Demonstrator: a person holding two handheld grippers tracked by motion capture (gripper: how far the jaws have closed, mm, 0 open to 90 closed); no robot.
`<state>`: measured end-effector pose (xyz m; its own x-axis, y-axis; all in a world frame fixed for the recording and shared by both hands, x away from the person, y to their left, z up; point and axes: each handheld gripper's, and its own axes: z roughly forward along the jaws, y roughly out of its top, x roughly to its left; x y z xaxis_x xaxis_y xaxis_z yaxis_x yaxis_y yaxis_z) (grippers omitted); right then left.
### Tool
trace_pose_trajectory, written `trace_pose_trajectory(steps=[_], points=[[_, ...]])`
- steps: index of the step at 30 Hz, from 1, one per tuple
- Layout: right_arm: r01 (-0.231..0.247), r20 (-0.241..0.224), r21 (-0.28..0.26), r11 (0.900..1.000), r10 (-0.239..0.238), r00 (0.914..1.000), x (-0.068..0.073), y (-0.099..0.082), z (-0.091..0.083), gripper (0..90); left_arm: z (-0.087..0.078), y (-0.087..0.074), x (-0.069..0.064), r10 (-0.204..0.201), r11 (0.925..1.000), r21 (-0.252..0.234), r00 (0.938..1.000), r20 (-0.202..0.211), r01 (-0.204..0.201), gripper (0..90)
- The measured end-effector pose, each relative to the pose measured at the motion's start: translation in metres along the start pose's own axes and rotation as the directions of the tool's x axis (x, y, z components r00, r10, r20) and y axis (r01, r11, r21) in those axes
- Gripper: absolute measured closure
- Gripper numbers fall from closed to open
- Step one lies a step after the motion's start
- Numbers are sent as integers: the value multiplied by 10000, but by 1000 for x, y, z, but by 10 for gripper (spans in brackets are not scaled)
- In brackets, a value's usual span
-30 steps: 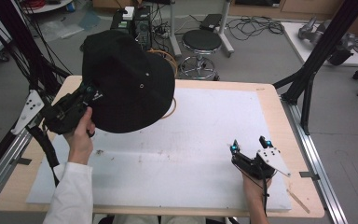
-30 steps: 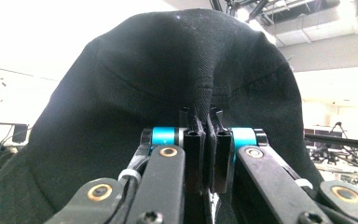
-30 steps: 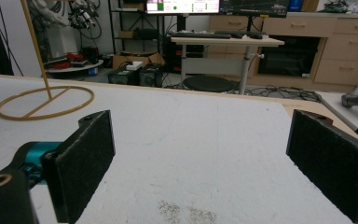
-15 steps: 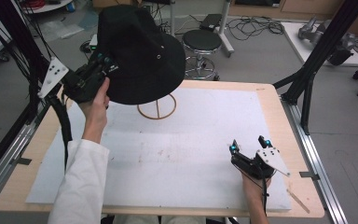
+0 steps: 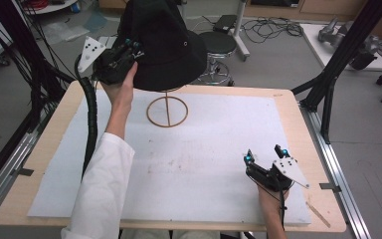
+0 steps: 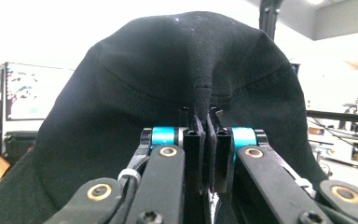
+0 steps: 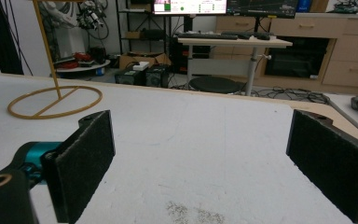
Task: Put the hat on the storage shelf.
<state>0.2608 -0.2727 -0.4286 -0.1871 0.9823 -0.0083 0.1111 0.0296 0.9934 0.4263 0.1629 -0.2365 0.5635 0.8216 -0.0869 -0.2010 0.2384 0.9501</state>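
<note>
A black brimmed hat (image 5: 164, 45) hangs in the air over the far left part of the table, above a thin gold wire stand with a ring base (image 5: 167, 110). My left gripper (image 5: 132, 46) is raised at the hat's left side and shut on its brim. In the left gripper view the brim fabric is pinched between the closed jaws (image 6: 208, 140) and the hat (image 6: 168, 84) rises behind them. My right gripper (image 5: 265, 155) rests near the table's front right, open, with nothing between its pads (image 7: 86, 158). The stand (image 7: 56, 100) is off to its far left.
A white mat (image 5: 204, 159) covers most of the wooden table (image 5: 298, 107). A round stool (image 5: 218, 42) stands on the floor just beyond the far edge. Black frame posts (image 5: 328, 74) rise at the table's far corners. A thick cable (image 5: 90, 114) trails from the left gripper.
My left gripper has carried the hat up and away from me, from low over the table's left side to high above the stand. The right gripper has stayed put.
</note>
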Motion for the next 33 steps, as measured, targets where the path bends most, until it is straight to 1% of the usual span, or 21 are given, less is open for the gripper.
trace_pose_trajectory(steps=[2, 7, 8, 9, 10, 12, 13, 14, 16, 17, 18, 21, 23, 24, 25, 26, 27, 30, 33], points=[[10, -70, -10, 10000, -10, 10000, 0, 0, 0, 68, 6, -3, 3, -3, 9999, 111, 10000, -98, 4, 871], [22, -65, -26, 10000, -22, 10000, 0, 1, 0, 68, 7, -6, 6, 69, 9995, 304, 9998, -162, -64, 871], [-11, -63, -11, 10000, 11, 10000, 1, 1, -1, 68, 7, -9, 6, 233, 9993, 295, 9996, -153, -228, 871], [-26, -53, -26, 10000, 26, 10000, 1, 1, -1, 68, 7, -10, 6, 246, 9992, 329, 9996, -115, -242, 871], [-39, -49, -45, 10000, 39, 10000, 1, 1, -1, 68, 8, -11, 5, 272, 9990, 368, 9995, -164, -266, 871], [-93, -80, -75, 9999, 93, 9999, 2, 1, 0, 68, 11, -14, 6, 147, 9991, 395, 9998, -149, -141, 871], [-145, -81, -59, 9999, 145, 9999, 3, 2, 0, 68, 11, -14, 6, 147, 9991, 395, 9998, -149, -141, 871], [-149, -125, -70, 9999, 148, 9998, 3, 2, 0, 68, 12, -17, 7, 108, 9991, 420, 9998, -182, -100, 871], [-52, -155, -103, 9999, 50, 9999, 4, 2, 0, 68, 14, -21, 7, 151, 9981, 594, 9995, -270, -135, 871], [-118, -181, -83, 9999, 116, 9998, 5, 2, 1, 68, 15, -25, 8, 142, 9976, 683, 9994, -310, -120, 871], [-84, -182, -78, 9999, 83, 9998, 5, 2, 1, 68, 16, -27, 8, 159, 9970, 758, 9993, -349, -132, 871], [-160, -248, -48, 9999, 159, 9996, 4, 2, 1, 68, 17, -36, 10, 181, 9955, 937, 9992, -351, -147, 871], [-126, -226, -76, 9999, 125, 9997, 3, 2, 2, 68, 17, -42, 11, 126, 9944, 1055, 9993, -340, -89, 871], [-158, -227, -88, 9998, 156, 9996, 3, 3, 1, 68, 16, -48, 13, 121, 9920, 1260, 9992, -370, -73, 871], [-148, -204, -112, 9998, 146, 9997, 3, 3, 1, 68, 16, -48, 13, 121, 9920, 1260, 9992, -370, -73, 870], [-187, -177, -123, 9997, 185, 9997, 3, 3, 0, 68, 16, -54, 15, 146, 9896, 1434, 9990, -415, -85, 871], [-187, -177, -123, 9997, 185, 9997, 3, 3, 0, 68, 16, -54, 15, 146, 9896, 1434, 9990, -415, -85, 870], [-176, -172, -102, 9998, 174, 9997, 3, 3, -1, 68, 16, -63, 16, 249, 9829, 1837, 9983, -531, -147, 870], [-91, -171, -120, 9999, 89, 9998, 3, 3, 0, 68, 14, -70, 17, 174, 9795, 2011, 9984, -547, -61, 870]])
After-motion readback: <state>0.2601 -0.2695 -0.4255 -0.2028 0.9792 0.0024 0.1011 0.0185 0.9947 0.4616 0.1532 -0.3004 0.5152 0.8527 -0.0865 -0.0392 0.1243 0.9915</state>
